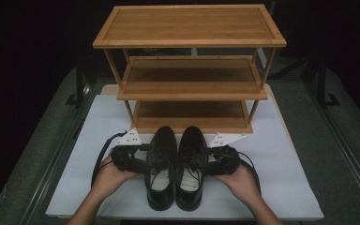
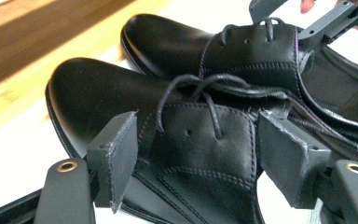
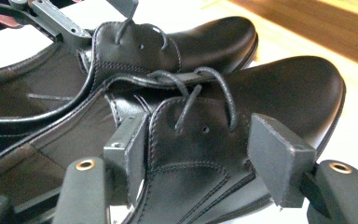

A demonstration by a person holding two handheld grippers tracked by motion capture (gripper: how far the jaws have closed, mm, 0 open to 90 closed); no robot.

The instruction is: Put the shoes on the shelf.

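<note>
Two glossy black leather lace-up shoes — left shoe [image 1: 161, 164], right shoe [image 1: 191, 164] — sit side by side, lower centre, on the white tabletop [image 1: 286, 187]. Left tongs [image 2: 191, 163] and right tongs [image 3: 200, 158] each straddle a laced vamp, spread, pads not pressing. Slatted bamboo rack [image 1: 190, 28] behind.

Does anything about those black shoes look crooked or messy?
Nothing stands out. The left shoe and right shoe sit side by side, toes toward the wooden rack, laces threaded, leather unmarked as far as shown.
</note>
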